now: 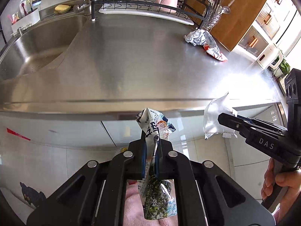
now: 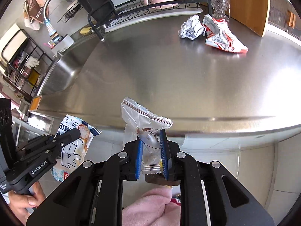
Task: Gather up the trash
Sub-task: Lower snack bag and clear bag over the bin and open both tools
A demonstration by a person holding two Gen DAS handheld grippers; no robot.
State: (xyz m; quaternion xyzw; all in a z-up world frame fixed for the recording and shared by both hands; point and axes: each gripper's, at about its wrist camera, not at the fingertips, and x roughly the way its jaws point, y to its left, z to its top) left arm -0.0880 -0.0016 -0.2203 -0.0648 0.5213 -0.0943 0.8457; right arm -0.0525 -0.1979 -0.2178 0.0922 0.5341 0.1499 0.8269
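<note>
Left wrist view: the left tool [image 1: 150,146] is clamped on a printed snack wrapper [image 1: 153,130], whose long axis runs along the fingers, its crumpled top pointing up and away past the steel surface [image 1: 131,66] edge. Right wrist view shows the right tool [image 2: 151,150] pinching a clear plastic wrapper [image 2: 143,120], held upright, serrated end pointing toward the surface. Both wrappers hang in air just off the front edge. Far back near the dish rack [image 2: 150,9] lie a crumpled foil ball [image 2: 191,28] touching a red-and-white packet [image 2: 223,37].
</note>
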